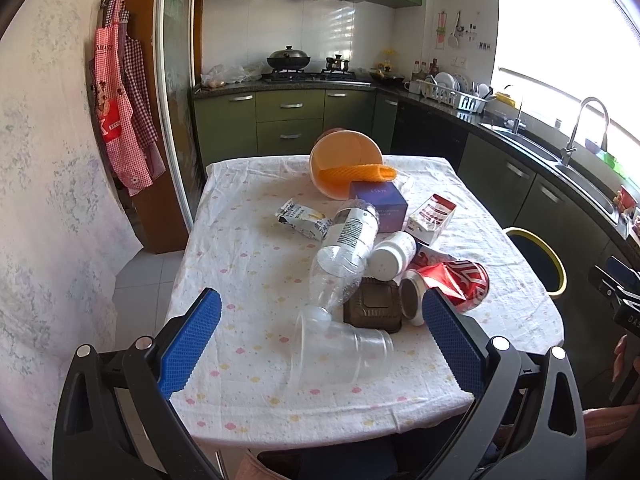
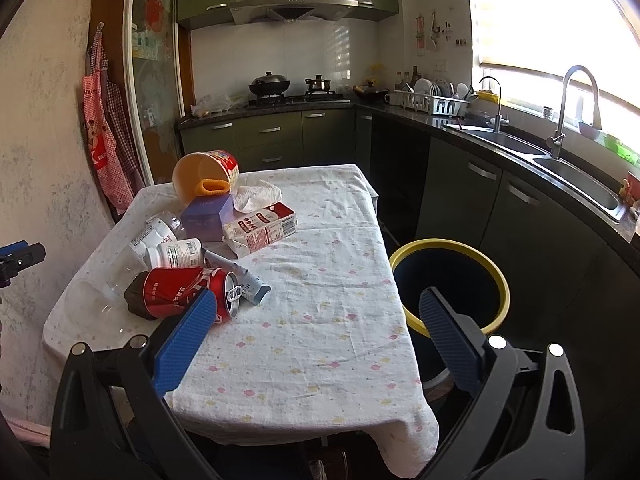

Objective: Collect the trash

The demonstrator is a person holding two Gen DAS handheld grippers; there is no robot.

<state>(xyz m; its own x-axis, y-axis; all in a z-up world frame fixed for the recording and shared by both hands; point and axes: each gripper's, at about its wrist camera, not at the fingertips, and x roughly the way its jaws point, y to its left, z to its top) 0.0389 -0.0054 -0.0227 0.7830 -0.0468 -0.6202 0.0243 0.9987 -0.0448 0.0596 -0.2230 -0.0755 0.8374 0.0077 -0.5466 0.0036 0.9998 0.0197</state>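
Trash lies in a heap on the cloth-covered table: a clear plastic cup, a crushed clear bottle, a brown lidded container, a red can, a white pill bottle, a purple box, a red-white carton, a snack wrapper and an orange bowl. My left gripper is open, its jaws either side of the cup and container. My right gripper is open and empty over the table's near right part, beside the red can. A yellow-rimmed bin stands right of the table.
Green kitchen cabinets, a stove and a counter with a sink and dish rack run along the back and right. Aprons hang on the left wall. A crumpled tissue lies behind the carton.
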